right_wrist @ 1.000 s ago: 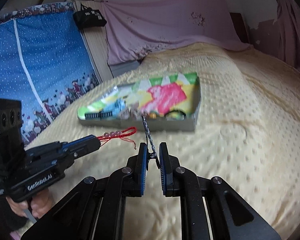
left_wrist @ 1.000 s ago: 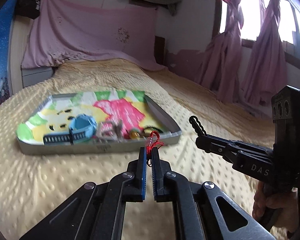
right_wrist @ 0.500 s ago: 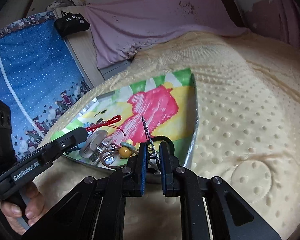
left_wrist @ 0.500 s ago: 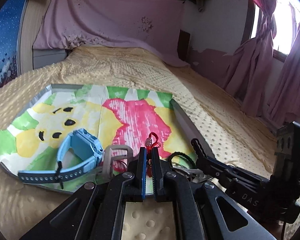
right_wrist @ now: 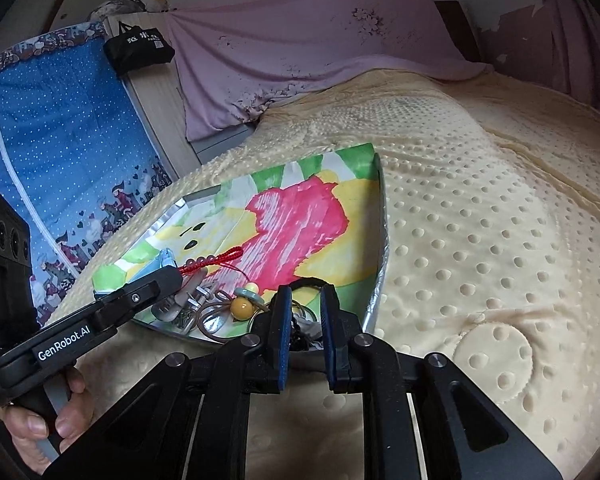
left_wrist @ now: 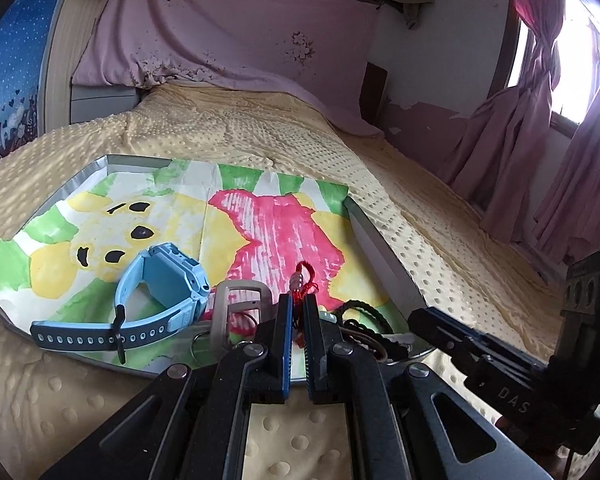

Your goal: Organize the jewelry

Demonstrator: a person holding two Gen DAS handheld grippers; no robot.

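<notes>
The right gripper [right_wrist: 304,322], low in the middle of its picture, has just been opening, and nothing is pinched between its pads now. The thin chain it was carrying a moment ago is gone from them, likely dropped into the tray [right_wrist: 381,248]. The left gripper [left_wrist: 296,332] is squeezing the red cord bracelet [left_wrist: 303,280] over the tray's near edge, waiting to let go.

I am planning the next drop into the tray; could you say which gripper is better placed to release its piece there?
Left, probably: the left gripper is shut on the red beaded cord above the tray; the right gripper, just opening, seems empty.
</notes>
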